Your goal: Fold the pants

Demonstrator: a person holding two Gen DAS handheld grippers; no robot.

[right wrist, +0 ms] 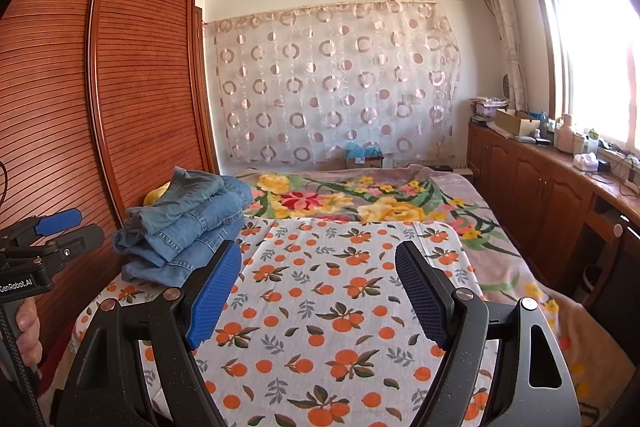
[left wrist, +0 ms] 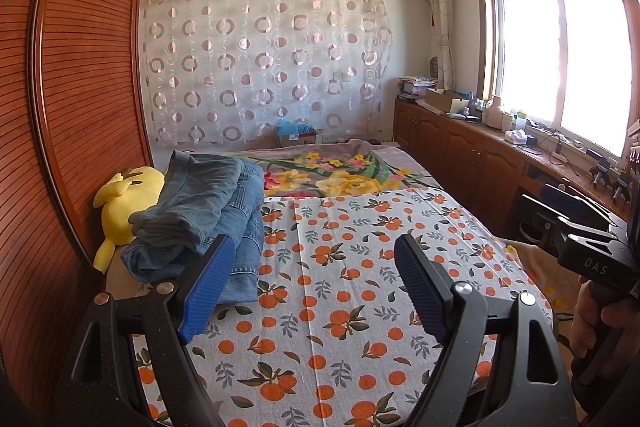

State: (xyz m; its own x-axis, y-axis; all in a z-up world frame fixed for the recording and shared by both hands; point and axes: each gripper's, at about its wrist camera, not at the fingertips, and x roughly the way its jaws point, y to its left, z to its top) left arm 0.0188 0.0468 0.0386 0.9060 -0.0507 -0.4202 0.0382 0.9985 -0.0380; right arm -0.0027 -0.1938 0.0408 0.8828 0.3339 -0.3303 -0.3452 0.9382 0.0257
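A stack of folded blue denim pants (left wrist: 208, 211) is seen at centre-left of both views, on the bed's left edge, atop an orange-fruit-print white cloth (left wrist: 360, 291). The left gripper (left wrist: 316, 287) is held w/ jaws spread wide, nothing grasped; pants sit just beyond its left pad. The right gripper (right wrist: 318, 291) is likewise spread, empty, pants (right wrist: 184, 223) up-left of it.

Blue denim pants (left wrist: 208, 211); orange-fruit-print white sheet (left wrist: 360, 291)

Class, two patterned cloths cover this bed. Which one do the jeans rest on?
The orange-fruit cloth nearest the camera; the jeans sit on its left edge. The flowered blanket lies behind.
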